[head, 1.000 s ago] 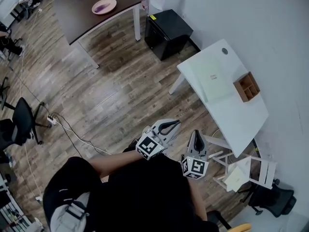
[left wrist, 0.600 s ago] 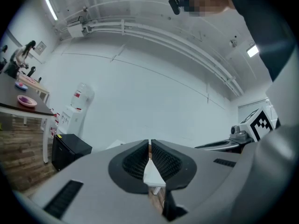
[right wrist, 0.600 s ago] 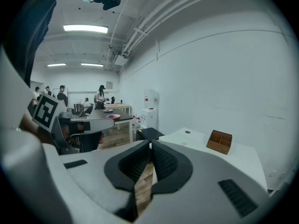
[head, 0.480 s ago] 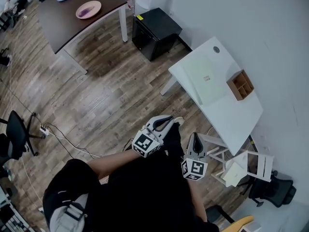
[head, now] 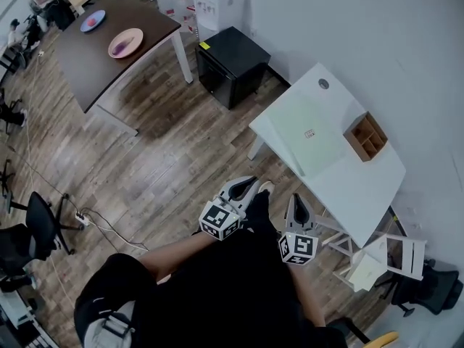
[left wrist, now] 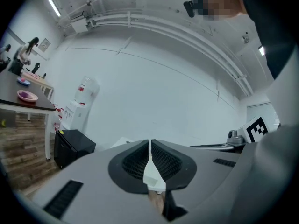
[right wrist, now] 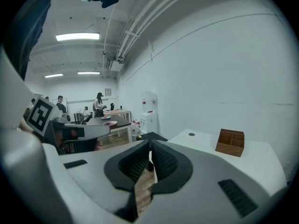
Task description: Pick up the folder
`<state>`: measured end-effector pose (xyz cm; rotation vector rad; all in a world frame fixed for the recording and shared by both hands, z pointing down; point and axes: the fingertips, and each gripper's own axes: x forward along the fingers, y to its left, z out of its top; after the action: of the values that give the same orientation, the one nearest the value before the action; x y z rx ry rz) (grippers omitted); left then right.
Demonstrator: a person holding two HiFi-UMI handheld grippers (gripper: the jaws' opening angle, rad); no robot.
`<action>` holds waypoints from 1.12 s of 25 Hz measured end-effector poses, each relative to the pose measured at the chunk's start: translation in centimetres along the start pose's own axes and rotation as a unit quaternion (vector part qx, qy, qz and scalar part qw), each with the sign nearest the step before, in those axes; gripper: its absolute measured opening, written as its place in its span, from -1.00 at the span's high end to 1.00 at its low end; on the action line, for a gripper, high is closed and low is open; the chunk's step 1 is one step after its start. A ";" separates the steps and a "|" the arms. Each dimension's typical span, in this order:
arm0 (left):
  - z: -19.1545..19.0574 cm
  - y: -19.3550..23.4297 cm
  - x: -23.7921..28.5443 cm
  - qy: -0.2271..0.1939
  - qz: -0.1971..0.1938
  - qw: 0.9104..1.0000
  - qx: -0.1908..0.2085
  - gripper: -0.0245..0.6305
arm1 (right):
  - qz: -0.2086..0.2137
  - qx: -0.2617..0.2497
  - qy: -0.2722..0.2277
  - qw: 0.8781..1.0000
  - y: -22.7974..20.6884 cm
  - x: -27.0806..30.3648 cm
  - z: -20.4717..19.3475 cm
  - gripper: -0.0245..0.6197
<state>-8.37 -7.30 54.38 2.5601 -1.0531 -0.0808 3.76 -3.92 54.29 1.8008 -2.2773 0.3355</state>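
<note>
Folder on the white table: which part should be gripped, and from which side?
Take the folder by its long edge nearest the person, which seems to run along the white table's open rim. It lies flat and thin, so a level approach from that floor side, one jaw over the edge and one under, looks best. The wooden organizer stands at the far, wall side.
</note>
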 end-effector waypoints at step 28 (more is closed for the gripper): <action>-7.9 13.5 31.0 0.253 -0.022 0.962 0.104 0.23 | -0.088 0.182 0.137 0.970 -24.7 15.2 -8.6 0.47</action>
<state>6.36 -35.00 69.23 2.5695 -0.8353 0.6709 24.64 -20.79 68.19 1.9573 -1.9424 0.9580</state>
